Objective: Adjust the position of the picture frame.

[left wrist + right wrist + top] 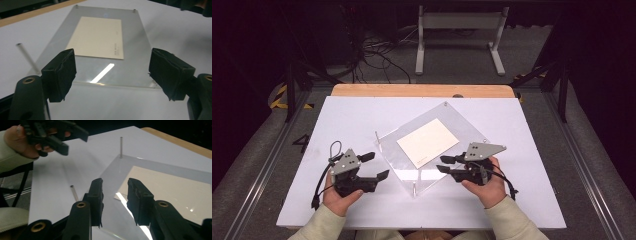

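Observation:
A clear acrylic plate [412, 172] lies turned like a diamond on the white table [522, 130], with a cream card [428, 141] at its middle. Thin metal pins stand at its corners, one at the left [376, 137] and one at the near corner [414, 188]. My left gripper [376, 165] is open just left of the plate's near-left edge. My right gripper [442, 164] hovers at the plate's near-right edge, open. In the left gripper view the wide-apart jaws frame the plate [130, 67] and card [97, 37]. In the right gripper view the jaws stand closer together over the plate [117, 171], nothing between them.
A wooden strip [422, 90] runs along the table's far edge. Beyond it on the floor stand a white frame [459, 30] and tangled cables [377, 50]. Metal rails flank the table on both sides. The left hand and its gripper [60, 137] show across the table.

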